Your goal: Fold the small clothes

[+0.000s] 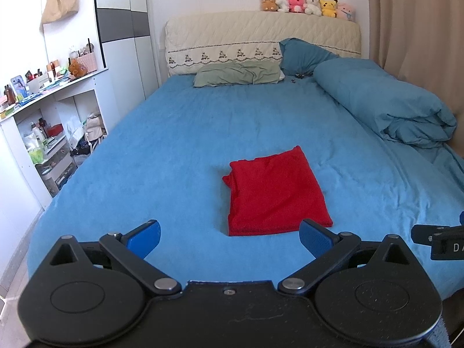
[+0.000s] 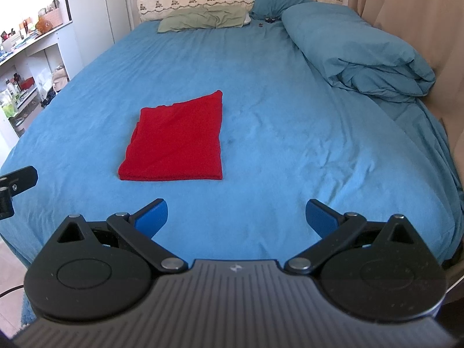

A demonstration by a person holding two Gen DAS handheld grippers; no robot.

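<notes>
A red garment (image 1: 275, 194) lies folded into a flat rectangle on the blue bed sheet (image 1: 174, 145), near the foot of the bed. It also shows in the right wrist view (image 2: 177, 142). My left gripper (image 1: 230, 239) is open and empty, just short of the garment's near edge. My right gripper (image 2: 236, 217) is open and empty, to the right of the garment and nearer the bed's foot. Part of the right gripper shows at the right edge of the left wrist view (image 1: 440, 240). Part of the left gripper shows at the left edge of the right wrist view (image 2: 14, 185).
A rolled blue duvet (image 1: 385, 107) lies along the bed's right side. A green pillow (image 1: 237, 74) and a blue pillow (image 1: 301, 55) lie at the quilted headboard (image 1: 261, 37), with plush toys (image 1: 307, 5) on top. White cluttered shelves (image 1: 52, 116) stand left.
</notes>
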